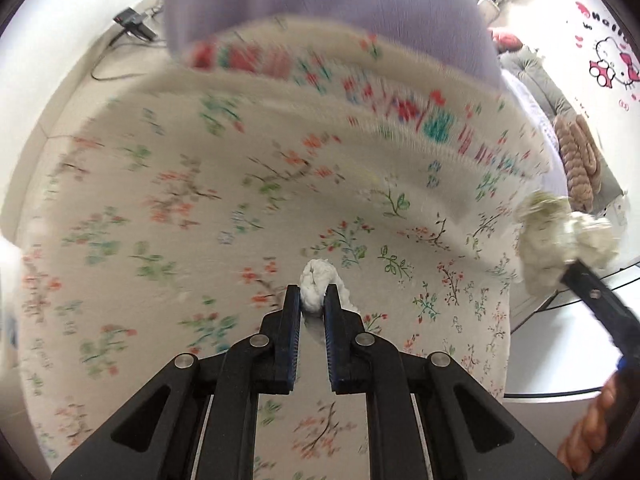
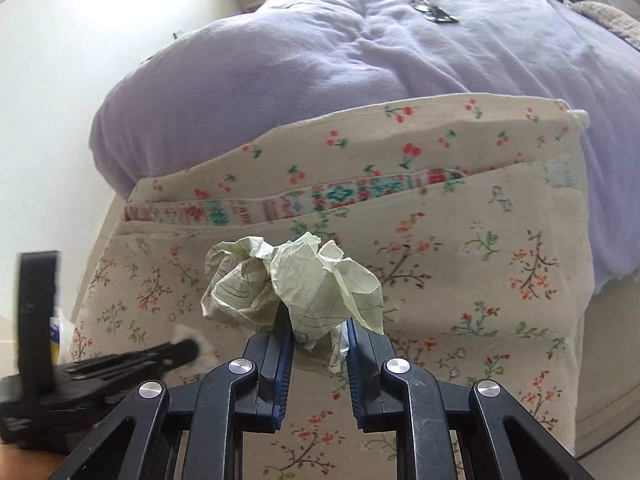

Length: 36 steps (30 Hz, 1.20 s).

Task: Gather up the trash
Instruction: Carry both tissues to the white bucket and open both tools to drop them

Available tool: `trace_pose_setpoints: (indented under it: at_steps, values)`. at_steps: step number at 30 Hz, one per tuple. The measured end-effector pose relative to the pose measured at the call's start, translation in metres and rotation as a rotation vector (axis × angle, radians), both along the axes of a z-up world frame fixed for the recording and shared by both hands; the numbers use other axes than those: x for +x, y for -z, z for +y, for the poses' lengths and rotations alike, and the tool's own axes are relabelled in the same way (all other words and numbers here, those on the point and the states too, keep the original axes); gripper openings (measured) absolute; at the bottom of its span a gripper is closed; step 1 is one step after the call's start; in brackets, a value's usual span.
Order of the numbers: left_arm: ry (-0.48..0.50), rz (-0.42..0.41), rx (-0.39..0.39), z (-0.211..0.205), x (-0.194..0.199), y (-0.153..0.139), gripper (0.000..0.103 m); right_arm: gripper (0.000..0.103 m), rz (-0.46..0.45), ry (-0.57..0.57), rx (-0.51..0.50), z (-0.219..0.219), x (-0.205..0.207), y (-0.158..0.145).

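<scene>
Left gripper (image 1: 313, 294): jaws nearly closed, pinching a white tissue wad (image 1: 320, 284) just above the floral sheet (image 1: 160, 200). Right gripper (image 2: 316, 330): jaws narrowly apart, clamped on crumpled paper (image 2: 292, 280) (pale green, ruled), held above the same sheet.

Cream cotton sheet printed with small floral sprigs (image 2: 460, 280), spread over the bed front. Cherry-print cream cloth (image 2: 360, 140) layered above it, a red-and-teal patterned band (image 2: 340, 196) showing between them. Lavender quilted duvet (image 2: 320, 60) on top, a small dark object (image 2: 434, 10) lying on it. Cartoon-cat wall sticker with red bow (image 1: 612, 66). Black cable (image 1: 120, 68) on pale floor.
</scene>
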<state>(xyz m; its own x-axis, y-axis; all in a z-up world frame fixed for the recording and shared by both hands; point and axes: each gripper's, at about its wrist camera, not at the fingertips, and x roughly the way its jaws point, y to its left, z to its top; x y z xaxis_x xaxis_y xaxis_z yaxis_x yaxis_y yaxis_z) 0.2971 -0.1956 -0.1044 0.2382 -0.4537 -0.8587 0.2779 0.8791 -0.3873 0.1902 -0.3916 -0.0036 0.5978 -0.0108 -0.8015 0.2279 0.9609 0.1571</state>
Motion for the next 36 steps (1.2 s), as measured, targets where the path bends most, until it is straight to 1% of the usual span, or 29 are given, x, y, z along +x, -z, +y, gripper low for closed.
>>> trace_pose_setpoints:
  at_steps: [5, 9, 12, 14, 16, 19, 20, 22, 24, 26, 29, 36]
  values:
    - [-0.044, -0.045, -0.028, 0.050, -0.005, -0.031, 0.012, 0.020, -0.002, -0.033, -0.010, 0.019, 0.002, -0.001]
    - [-0.083, -0.056, -0.026, 0.085, -0.010, -0.042, 0.012, 0.020, -0.002, -0.057, -0.013, 0.036, 0.003, 0.000]
    - [-0.115, -0.053, -0.035, 0.119, -0.010, -0.051, 0.012, 0.020, -0.005, -0.081, -0.028, 0.052, 0.003, 0.002]
    - [-0.131, -0.055, -0.037, 0.133, -0.011, -0.052, 0.012, 0.020, -0.008, -0.106, -0.036, 0.064, 0.004, 0.003]
    - [-0.156, -0.071, -0.034, 0.161, -0.013, -0.057, 0.012, 0.020, -0.011, -0.128, -0.043, 0.076, 0.004, 0.006]
    - [-0.215, -0.076, -0.001, 0.209, -0.009, -0.061, 0.012, 0.020, -0.005, -0.168, -0.049, 0.094, 0.006, 0.013]
    - [-0.235, -0.071, 0.011, 0.223, -0.008, -0.061, 0.012, 0.020, 0.000, -0.180, -0.047, 0.099, 0.006, 0.016]
    - [-0.305, -0.036, 0.048, 0.264, -0.004, -0.054, 0.012, 0.020, 0.013, -0.206, -0.034, 0.109, 0.008, 0.025]
    - [-0.367, -0.002, 0.059, 0.302, -0.001, -0.046, 0.012, 0.020, 0.030, -0.229, -0.025, 0.120, 0.010, 0.033]
    - [-0.414, 0.030, 0.080, 0.329, 0.004, -0.036, 0.012, 0.020, 0.039, -0.247, -0.008, 0.129, 0.014, 0.041]
    - [-0.451, 0.062, 0.094, 0.351, 0.009, -0.024, 0.012, 0.020, 0.051, -0.275, 0.023, 0.148, 0.019, 0.051]
    - [-0.454, 0.100, 0.143, 0.361, 0.025, -0.007, 0.012, 0.020, 0.054, -0.348, 0.022, 0.191, 0.022, 0.065]
